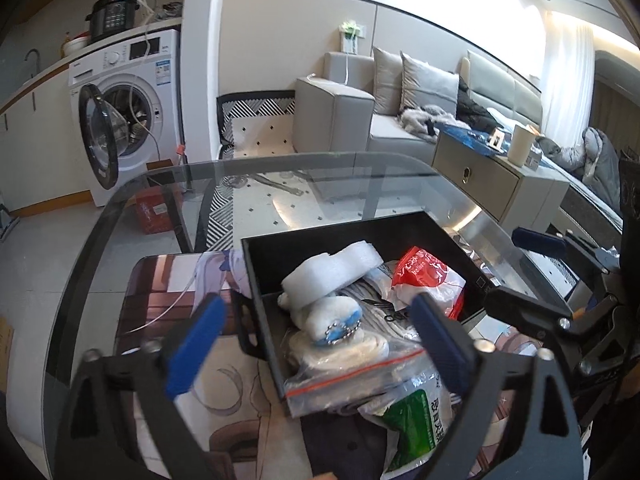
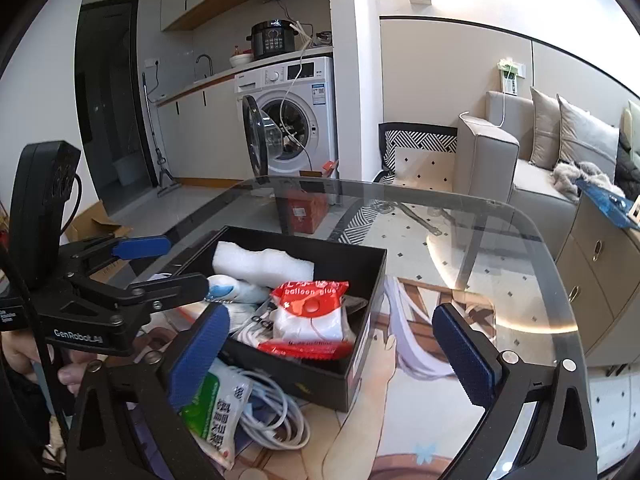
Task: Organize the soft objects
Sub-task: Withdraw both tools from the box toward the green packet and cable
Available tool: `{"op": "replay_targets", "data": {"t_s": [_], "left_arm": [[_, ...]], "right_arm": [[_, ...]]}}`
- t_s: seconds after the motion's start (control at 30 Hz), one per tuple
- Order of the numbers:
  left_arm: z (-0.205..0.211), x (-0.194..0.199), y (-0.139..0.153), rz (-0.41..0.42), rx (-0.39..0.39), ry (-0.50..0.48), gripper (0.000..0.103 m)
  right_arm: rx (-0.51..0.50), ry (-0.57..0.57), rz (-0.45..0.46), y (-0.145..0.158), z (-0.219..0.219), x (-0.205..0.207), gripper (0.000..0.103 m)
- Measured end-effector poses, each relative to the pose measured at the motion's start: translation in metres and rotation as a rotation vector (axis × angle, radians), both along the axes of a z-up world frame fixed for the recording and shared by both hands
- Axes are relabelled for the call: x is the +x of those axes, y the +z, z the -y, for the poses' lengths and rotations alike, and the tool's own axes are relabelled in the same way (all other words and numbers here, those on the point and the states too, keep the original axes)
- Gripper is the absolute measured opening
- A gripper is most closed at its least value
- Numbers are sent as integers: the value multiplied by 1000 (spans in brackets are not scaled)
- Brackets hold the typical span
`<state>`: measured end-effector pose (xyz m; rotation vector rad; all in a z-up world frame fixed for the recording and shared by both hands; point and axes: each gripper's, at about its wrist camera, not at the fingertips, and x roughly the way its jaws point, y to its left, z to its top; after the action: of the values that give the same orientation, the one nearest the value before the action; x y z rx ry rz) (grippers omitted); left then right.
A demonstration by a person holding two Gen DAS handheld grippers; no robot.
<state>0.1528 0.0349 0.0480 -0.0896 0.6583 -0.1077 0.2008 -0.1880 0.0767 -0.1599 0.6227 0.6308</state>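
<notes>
glass table (image 2: 500, 240) with black box (image 2: 362, 292), washing machine (image 2: 296, 116) behind

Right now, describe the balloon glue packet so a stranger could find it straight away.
On the glass table sits an open black box. The balloon glue packet lies at its near side, beside the white foam roll; it alone is red and white with printed lettering.
</notes>
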Motion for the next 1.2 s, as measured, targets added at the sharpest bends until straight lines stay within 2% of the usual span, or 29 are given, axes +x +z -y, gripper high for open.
{"op": "replay_targets", "data": {"t_s": [0.13,0.53,0.73,1.2], "left_arm": [[-3,-9,-1,1,8,24,103],[-9,-40,-8,9,-1,71,103],[1,-52,-17,-12,24,71,103],[23,-66,-34,-47,15,70,103]], "right_arm": [[-19,-2,-14,-3,2,-12,103],[-27,-12,-53,-18,14,-38,103],[-30,11,-65,-25,15,-50,103],[-94,19,-43,-28,20,-58,103]]}}
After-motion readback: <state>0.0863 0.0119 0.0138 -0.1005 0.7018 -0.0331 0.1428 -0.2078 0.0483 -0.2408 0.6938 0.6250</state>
